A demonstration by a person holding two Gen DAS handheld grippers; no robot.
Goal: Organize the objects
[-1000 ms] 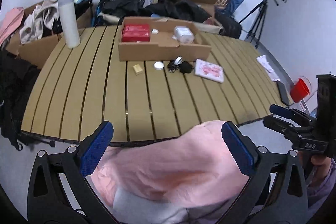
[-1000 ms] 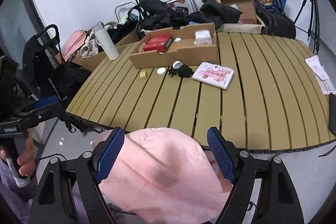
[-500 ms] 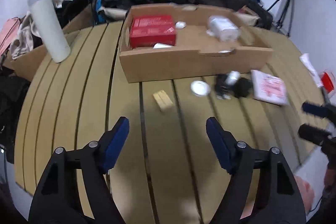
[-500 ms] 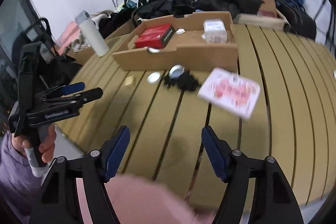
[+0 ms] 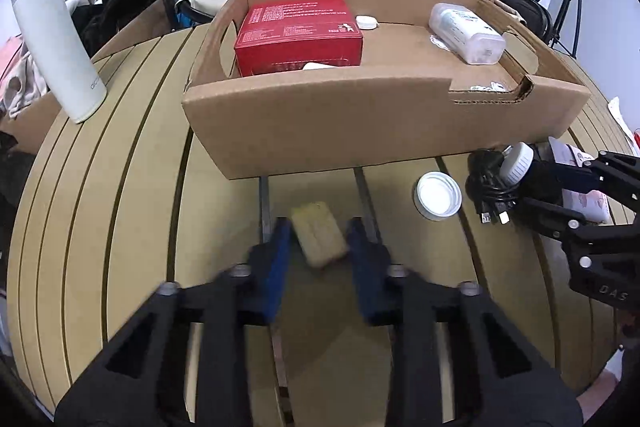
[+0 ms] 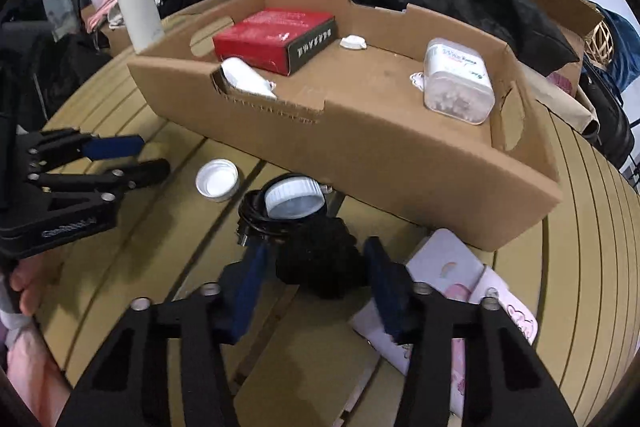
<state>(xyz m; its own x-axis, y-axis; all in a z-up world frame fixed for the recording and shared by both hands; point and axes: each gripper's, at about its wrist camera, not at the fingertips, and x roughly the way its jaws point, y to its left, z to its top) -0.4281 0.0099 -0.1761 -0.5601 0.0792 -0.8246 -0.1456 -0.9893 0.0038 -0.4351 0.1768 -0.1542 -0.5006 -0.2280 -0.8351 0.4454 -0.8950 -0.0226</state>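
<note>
Left wrist: left gripper [image 5: 318, 237] clamps the small tan block [image 5: 319, 234] (light, stiff) by its long sides; right gripper [image 6: 316, 269] is closing around a soft black bundle [image 6: 322, 263].

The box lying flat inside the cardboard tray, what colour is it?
Red, with one black end. The box shows best in the right wrist view.

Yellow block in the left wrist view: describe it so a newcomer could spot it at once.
Start at the cardboard tray on the slatted table. Just in front of its near wall lies the small yellow block, between the blue pads of the left hand-held gripper. Unlike the round white cap nearby, it is rectangular and tan-yellow.
</note>
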